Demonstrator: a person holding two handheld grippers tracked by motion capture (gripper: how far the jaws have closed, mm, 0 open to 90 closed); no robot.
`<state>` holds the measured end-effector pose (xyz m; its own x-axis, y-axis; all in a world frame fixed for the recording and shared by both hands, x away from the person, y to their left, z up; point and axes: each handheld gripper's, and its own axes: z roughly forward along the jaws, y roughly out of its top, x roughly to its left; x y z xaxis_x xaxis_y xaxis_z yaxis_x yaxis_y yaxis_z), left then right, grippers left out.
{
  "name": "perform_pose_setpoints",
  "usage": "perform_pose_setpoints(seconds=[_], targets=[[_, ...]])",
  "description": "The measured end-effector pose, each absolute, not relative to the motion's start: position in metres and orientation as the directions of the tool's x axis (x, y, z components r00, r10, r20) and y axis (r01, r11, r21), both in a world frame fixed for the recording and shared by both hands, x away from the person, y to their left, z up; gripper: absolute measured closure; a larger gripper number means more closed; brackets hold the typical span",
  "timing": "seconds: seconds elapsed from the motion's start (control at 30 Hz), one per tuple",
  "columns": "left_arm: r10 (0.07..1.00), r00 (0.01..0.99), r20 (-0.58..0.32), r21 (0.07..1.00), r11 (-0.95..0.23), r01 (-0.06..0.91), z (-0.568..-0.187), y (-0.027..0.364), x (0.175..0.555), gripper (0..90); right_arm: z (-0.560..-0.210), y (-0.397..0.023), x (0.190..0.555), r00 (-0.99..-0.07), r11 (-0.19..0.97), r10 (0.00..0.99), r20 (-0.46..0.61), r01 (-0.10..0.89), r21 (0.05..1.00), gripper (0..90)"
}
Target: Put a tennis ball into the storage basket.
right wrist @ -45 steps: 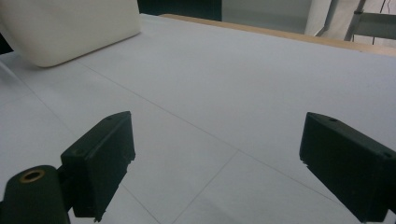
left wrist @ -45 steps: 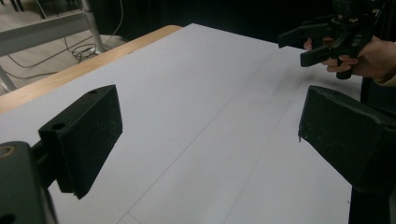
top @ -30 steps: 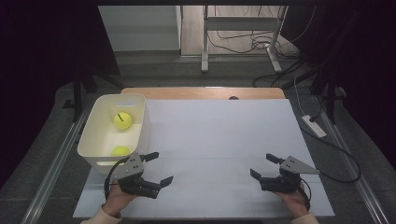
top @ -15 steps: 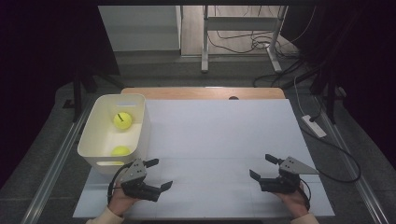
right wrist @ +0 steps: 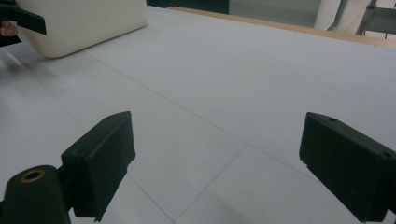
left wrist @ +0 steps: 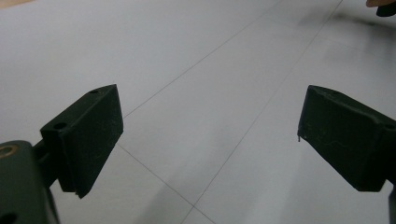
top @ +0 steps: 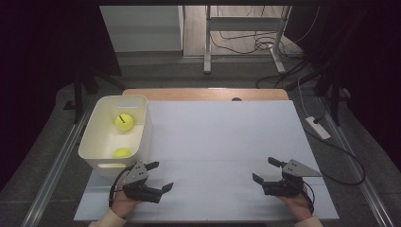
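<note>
A cream plastic bin [top: 97, 137] stands at the table's left side with two yellow tennis balls in it: one [top: 124, 122] toward the far end, the other [top: 122, 153] near the front wall. Just in front of the bin, my left gripper [top: 160, 176] rests low over the white table top, open, with nothing between its jaws [left wrist: 208, 140]. At the front right my right gripper [top: 265, 170] is open too, jaws wide apart over bare table [right wrist: 215, 158]. The bin's corner [right wrist: 84, 23] appears at the upper left of the right gripper view.
The white table top [top: 222, 137] has a wooden strip [top: 208, 93] along its far edge. A power strip [top: 318, 127] and cables lie on the floor to the right. A metal rail [top: 54, 165] runs along the left side.
My left gripper has drawn back toward the table's front edge, a little away from the bin. The right gripper has barely moved.
</note>
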<state>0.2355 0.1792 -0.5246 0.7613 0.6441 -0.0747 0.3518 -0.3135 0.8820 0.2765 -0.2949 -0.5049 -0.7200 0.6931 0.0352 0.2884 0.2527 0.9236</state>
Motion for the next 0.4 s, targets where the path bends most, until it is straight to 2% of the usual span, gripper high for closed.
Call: perform_pose_setpoints(seconds=[0.4], targets=[[0.642,0.763,-0.075,0.88,-0.317,0.354,-0.5256,0.1777,0.2353,6.6,-0.5065,-0.2948,0.2764,-0.727,0.261,0.686,0.038,0.293,0.92,10.2]])
